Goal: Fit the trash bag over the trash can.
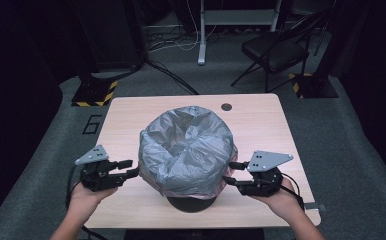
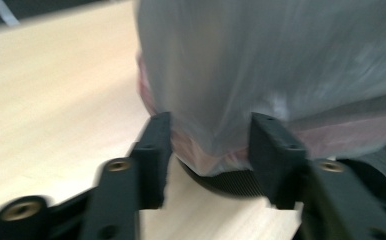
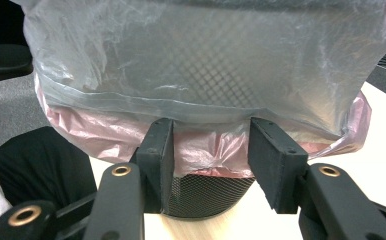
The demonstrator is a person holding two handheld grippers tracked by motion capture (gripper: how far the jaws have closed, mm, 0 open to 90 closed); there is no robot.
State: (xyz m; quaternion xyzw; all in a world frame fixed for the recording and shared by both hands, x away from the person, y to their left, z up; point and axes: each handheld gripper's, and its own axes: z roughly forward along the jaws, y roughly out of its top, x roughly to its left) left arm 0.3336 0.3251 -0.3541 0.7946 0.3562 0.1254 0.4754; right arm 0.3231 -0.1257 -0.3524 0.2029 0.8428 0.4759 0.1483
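Note:
A black mesh bin (image 1: 191,202) stands near the table's front edge, lined with a grey plastic bag (image 1: 186,145) over a pink one (image 3: 96,127). My left gripper (image 1: 131,168) is at the bin's left side. Its jaws stand apart around the bags' lower hem (image 2: 211,150), and the pads do not press it. My right gripper (image 1: 229,172) is at the bin's right side, open too. The pink hem (image 3: 206,150) and the mesh wall (image 3: 206,192) sit between its jaws. The grey bag (image 3: 206,65) bulges above them.
The wooden table (image 1: 261,120) has a round cable hole (image 1: 226,106) at the back. Behind the table are a folding chair (image 1: 276,50), stand bases with hazard stripes (image 1: 96,92) and floor cables. A person's dark-clad leg (image 3: 41,160) is below the table edge.

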